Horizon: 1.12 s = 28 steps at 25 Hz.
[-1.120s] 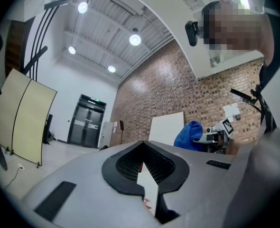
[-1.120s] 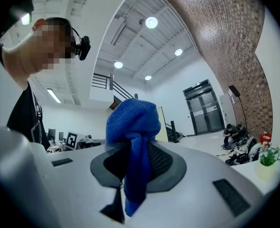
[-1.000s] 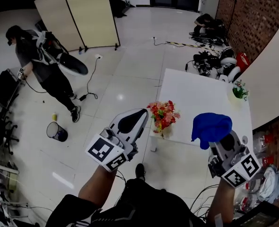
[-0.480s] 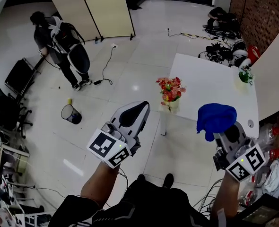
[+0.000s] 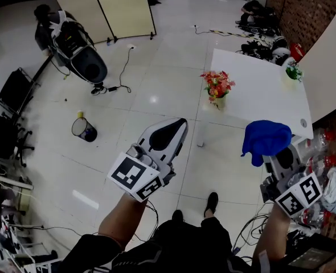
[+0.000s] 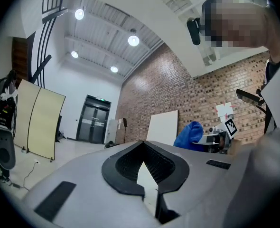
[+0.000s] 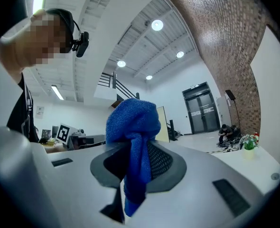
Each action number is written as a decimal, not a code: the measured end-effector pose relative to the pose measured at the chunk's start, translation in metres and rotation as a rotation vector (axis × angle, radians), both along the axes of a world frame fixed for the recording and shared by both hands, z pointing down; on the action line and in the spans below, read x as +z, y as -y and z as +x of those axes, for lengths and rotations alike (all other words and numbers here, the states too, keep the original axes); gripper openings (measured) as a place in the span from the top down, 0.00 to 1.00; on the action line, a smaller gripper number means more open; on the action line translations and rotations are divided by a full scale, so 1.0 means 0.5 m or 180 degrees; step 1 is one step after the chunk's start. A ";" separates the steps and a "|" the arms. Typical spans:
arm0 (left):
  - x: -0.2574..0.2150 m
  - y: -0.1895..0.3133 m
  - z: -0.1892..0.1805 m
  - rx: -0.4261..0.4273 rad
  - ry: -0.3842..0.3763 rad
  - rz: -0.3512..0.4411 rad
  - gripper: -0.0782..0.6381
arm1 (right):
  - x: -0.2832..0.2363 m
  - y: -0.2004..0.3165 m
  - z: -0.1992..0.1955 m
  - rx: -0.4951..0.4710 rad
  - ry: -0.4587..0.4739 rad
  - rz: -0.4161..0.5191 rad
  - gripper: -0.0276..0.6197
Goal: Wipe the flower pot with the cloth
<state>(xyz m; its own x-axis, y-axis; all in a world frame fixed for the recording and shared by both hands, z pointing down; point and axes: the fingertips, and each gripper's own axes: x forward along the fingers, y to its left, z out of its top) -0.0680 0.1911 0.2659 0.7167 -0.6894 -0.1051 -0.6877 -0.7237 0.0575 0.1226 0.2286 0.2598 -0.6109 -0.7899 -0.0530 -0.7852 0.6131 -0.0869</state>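
The flower pot holds red and orange flowers and stands at the near left corner of a white table. A blue cloth bunches over the tips of my right gripper, which is shut on it, this side of the table's near edge. In the right gripper view the cloth hangs down between the jaws. My left gripper is shut and empty, held over the floor below and left of the pot. The left gripper view shows the cloth off to the right.
A small green plant sits at the table's far right. A dark bin stands on the tiled floor at left. A person with gear, a folding screen, cables and bags, and a leaning white board lie beyond.
In the head view the table and flower pot have slid up and right, away from the left gripper's tip. Both grippers stay shut, and the right one still holds the cloth.
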 end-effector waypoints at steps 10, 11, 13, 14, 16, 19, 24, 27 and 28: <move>-0.026 -0.137 0.001 -0.0009 0.0112 0.0076 0.88 | -0.017 -0.143 -0.007 0.0077 -0.0124 0.0046 0.86; -0.027 -0.149 0.001 -0.0028 0.0121 0.0062 0.88 | -0.018 -0.152 -0.006 0.0065 -0.0140 0.0056 0.86; -0.030 -0.175 0.004 -0.0060 0.0161 0.0061 0.88 | -0.023 -0.172 -0.005 0.0014 -0.0183 0.0071 0.86; -0.033 -0.187 0.010 -0.0067 0.0182 0.0073 0.89 | -0.026 -0.181 -0.002 -0.0003 -0.0194 0.0078 0.86; -0.042 -0.203 0.022 -0.0058 0.0182 0.0094 0.88 | -0.035 -0.193 0.008 -0.0004 -0.0186 0.0089 0.86; -0.048 -0.219 0.027 -0.0052 0.0198 0.0100 0.88 | -0.038 -0.206 0.006 -0.0031 -0.0161 0.0089 0.86; -0.046 -0.237 0.030 -0.0063 0.0186 0.0093 0.88 | -0.029 -0.228 0.006 -0.0044 -0.0172 0.0098 0.86; -0.049 -0.240 0.032 -0.0071 0.0182 0.0107 0.88 | -0.027 -0.227 0.006 -0.0047 -0.0172 0.0100 0.86; -0.051 -0.241 0.032 -0.0068 0.0185 0.0113 0.88 | -0.028 -0.229 0.005 -0.0049 -0.0169 0.0099 0.86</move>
<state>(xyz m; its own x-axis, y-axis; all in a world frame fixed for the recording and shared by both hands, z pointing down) -0.0518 0.3114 0.2402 0.7076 -0.7011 -0.0884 -0.7044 -0.7098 -0.0083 0.1251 0.3430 0.2456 -0.6255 -0.7789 -0.0445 -0.7787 0.6268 -0.0262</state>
